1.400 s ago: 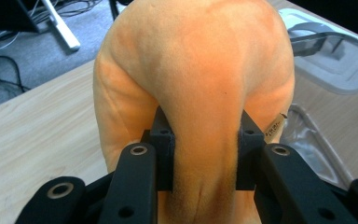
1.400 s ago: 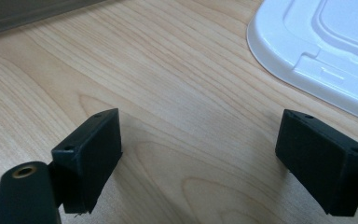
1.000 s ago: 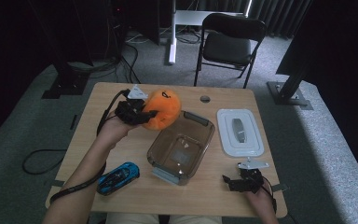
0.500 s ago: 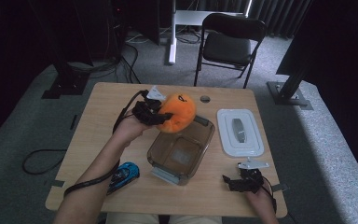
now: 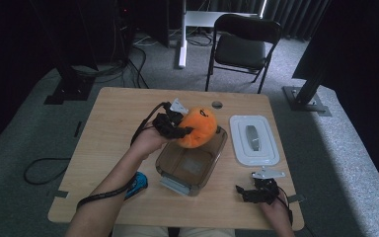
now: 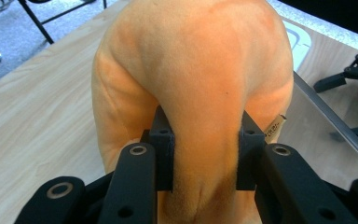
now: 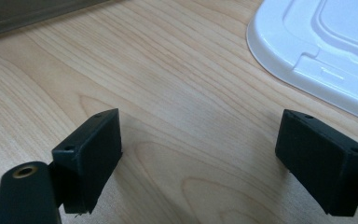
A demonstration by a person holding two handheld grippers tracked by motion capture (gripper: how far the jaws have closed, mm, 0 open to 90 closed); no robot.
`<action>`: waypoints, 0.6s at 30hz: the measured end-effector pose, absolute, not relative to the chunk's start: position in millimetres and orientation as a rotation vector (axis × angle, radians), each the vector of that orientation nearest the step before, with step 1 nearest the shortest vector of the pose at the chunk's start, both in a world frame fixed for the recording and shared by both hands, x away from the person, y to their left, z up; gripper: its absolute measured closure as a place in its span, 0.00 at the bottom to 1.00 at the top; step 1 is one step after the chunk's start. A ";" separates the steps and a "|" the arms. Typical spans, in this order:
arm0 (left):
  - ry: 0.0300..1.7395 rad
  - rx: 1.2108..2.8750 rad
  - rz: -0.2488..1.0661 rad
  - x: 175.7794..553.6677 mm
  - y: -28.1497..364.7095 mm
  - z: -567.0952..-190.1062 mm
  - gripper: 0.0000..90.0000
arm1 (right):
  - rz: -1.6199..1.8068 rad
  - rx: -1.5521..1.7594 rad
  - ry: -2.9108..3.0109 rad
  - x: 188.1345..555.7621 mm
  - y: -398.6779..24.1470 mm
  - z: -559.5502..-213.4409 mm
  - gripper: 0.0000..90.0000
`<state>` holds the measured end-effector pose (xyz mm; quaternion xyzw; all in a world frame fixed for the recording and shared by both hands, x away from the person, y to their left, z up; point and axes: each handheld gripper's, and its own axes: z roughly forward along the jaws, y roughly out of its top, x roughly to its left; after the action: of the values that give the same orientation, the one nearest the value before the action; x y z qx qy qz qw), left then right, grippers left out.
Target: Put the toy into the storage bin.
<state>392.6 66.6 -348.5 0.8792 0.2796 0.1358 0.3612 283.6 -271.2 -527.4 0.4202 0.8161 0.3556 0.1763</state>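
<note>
The orange plush toy (image 5: 198,127) is pinched between the jaws of the left gripper (image 5: 173,126) and held over the far end of the clear container (image 5: 190,165). The right gripper (image 5: 257,191) is rested on the table (image 5: 103,118) with its jaws spread, nothing between them.

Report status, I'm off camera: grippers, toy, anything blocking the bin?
Left gripper shut on plush, above bin's far end. Right gripper open, resting on table. Bin open, lid set aside, nothing blocking.

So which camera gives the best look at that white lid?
The high view: the whole white lid lies flat right of the clear box. The right gripper view catches one corner; the left gripper view, a sliver behind the orange toy.
</note>
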 end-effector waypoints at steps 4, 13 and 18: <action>0.709 2.288 0.337 388.6 65.2 -355.1 0.77 | 1.004 1.191 2.309 283.6 -271.0 -527.5 0.15; 0.699 2.315 0.305 386.8 58.7 -364.4 0.77 | 1.003 1.194 2.307 283.6 -271.1 -527.4 0.15; 0.706 2.323 0.279 387.7 55.9 -370.5 0.76 | 1.003 1.194 2.306 283.6 -271.1 -527.4 0.15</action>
<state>387.7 55.9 -370.5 0.8933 0.2716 0.1072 0.3418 283.6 -271.1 -527.4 0.4220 0.8153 0.3544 0.1779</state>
